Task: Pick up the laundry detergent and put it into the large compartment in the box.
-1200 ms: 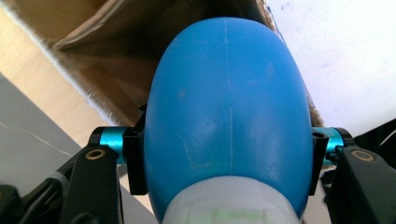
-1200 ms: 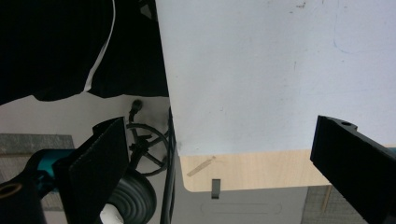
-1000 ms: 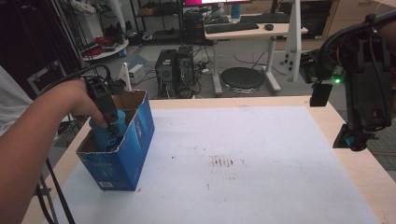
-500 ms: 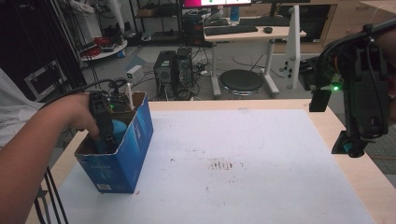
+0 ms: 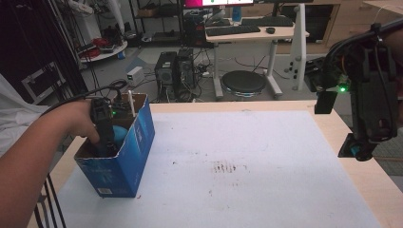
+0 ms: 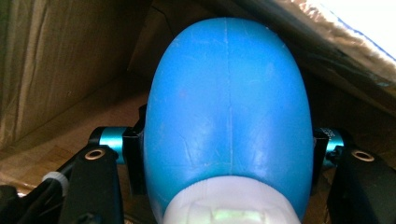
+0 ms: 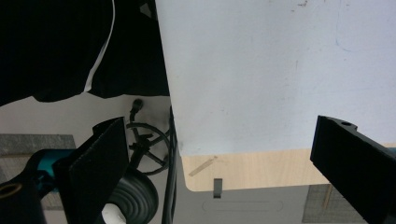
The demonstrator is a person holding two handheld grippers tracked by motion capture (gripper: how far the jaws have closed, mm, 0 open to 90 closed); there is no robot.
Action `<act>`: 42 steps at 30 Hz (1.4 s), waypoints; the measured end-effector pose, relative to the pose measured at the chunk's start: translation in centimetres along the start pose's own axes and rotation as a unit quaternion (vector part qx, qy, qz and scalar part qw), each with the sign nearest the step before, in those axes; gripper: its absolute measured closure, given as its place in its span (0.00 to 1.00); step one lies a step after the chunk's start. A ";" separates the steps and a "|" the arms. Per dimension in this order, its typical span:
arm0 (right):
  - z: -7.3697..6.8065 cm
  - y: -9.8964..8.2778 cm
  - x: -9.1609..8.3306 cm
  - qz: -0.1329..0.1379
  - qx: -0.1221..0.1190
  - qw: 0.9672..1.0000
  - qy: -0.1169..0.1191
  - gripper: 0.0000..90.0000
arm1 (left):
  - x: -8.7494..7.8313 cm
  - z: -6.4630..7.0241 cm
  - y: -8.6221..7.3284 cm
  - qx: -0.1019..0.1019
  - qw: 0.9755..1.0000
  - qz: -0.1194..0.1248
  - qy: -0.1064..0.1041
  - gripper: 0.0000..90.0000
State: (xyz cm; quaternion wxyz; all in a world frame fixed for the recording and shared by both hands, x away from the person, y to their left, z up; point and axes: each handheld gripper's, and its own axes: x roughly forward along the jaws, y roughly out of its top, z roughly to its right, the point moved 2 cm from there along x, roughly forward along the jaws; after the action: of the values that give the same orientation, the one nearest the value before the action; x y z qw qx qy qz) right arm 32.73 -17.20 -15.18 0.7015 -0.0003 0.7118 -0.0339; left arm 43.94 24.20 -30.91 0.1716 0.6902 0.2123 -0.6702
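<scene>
At the left edge of the tabletop (image 5: 266,156) stands an open blue carton (image 5: 126,156), and the left gripper (image 5: 105,137) reaches down inside it. In the left gripper view its jaws are clenched on a smooth blue rounded object (image 6: 226,116) with a white end, which sits low within the cardboard walls; what the object is I cannot quite tell. To lift it out well, the grip should probably stay firm and the pull go straight up, clear of the carton's flaps. At the far right, the right gripper (image 5: 368,137) hangs above the tabletop's edge, jaws spread wide and holding nothing.
</scene>
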 end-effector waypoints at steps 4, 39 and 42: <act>0.0 -0.1 -0.1 0.002 -0.001 1.000 -0.001 0.04 | 0.0 -0.1 -0.1 -0.006 1.000 0.001 -0.001 0.42; -0.1 -0.4 0.0 0.000 0.001 1.000 -0.001 0.04 | -6.5 0.7 -1.8 0.007 0.999 0.037 0.027 0.28; -0.1 -0.4 0.0 0.001 0.001 1.000 -0.001 0.04 | -6.7 0.8 -1.8 0.007 0.999 0.038 0.028 0.28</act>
State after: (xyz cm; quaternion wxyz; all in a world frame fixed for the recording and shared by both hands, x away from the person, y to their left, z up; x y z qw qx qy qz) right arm 32.60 -17.60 -15.11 0.7026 0.0007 0.7108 -0.0337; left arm 42.25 24.92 -24.18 0.1865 0.7173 0.1860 -0.6450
